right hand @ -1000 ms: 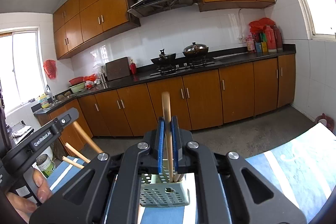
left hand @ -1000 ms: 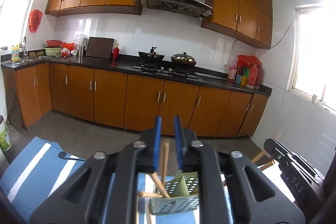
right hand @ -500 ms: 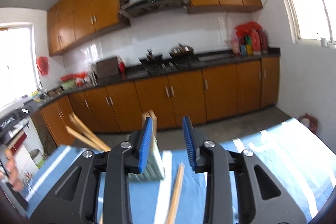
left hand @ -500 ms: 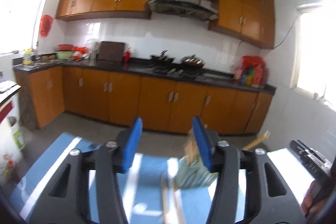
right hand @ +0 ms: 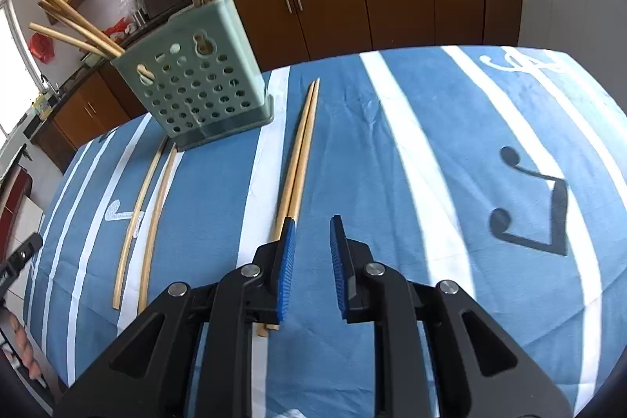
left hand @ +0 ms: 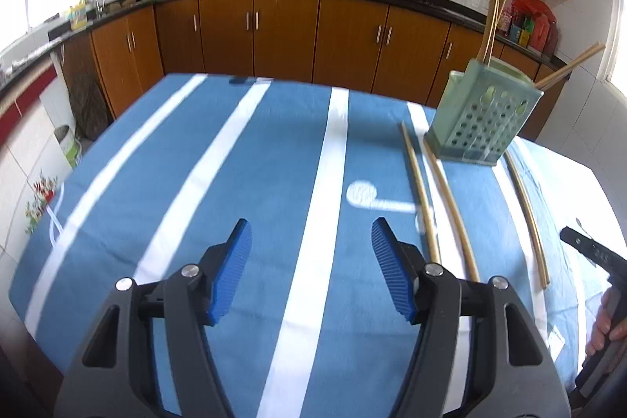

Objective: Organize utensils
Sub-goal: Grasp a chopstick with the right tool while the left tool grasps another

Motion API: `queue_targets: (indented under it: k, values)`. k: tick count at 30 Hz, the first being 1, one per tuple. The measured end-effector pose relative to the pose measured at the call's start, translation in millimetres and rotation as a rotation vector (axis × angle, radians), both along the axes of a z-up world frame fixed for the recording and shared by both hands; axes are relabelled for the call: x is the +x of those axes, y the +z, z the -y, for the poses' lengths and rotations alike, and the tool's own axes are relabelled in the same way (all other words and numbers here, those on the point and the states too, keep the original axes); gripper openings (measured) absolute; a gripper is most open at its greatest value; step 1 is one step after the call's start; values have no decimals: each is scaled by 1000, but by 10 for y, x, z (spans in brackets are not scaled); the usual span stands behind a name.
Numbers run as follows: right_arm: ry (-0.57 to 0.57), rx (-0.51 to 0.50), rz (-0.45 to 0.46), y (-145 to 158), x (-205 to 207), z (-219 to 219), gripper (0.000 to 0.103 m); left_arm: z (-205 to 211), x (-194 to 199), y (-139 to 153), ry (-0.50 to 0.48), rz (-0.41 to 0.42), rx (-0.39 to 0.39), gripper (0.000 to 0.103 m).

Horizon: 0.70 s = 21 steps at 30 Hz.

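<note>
Both hand-held grippers hang empty above the blue striped desk [left hand: 243, 151], so by my reading the job sits between deliveries: several chopsticks already stand in the green perforated holder [right hand: 196, 85], and the next one has yet to be picked up. The left hand-held gripper [left hand: 309, 269] has its jaws spread wide over bare cloth, well to the left of the loose sticks. The right hand-held gripper [right hand: 311, 269] has its jaws parted more narrowly and holds nothing. A pair of chopsticks [right hand: 299, 151] lies side by side on the cloth, its near end passing under that gripper's left finger. Its long axis runs away from the camera, its far tips ending just beside the holder's base. Two more chopsticks [right hand: 147, 206] lie further left in the right wrist view, roughly parallel, their far ends close to the holder's foot. In the left wrist view three sticks are visible, two on the left of the holder and one on its right. The next move probably calls for shifting the right jaws a little left to straddle the pair, closing across its width, then tipping it upright over the holder.
</note>
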State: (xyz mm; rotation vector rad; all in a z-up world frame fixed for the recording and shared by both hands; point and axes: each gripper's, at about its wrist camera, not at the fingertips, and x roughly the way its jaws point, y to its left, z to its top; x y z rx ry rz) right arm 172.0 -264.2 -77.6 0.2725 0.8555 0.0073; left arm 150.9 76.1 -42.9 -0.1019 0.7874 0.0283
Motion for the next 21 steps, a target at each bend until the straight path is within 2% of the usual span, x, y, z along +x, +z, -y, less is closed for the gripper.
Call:
queue_targets:
  k: [9, 15, 21]
  values:
    - [15, -51, -36, -191, 104, -193, 15, 48, 3, -51, -9, -30, -26, 63]
    - [-9, -64, -47, -210, 87, -122, 15, 135, 51, -85, -32, -47, -25, 63]
    - [19, -101, -34, -210, 77, -193, 15, 243, 96, -112, -59, -57, -27, 63]
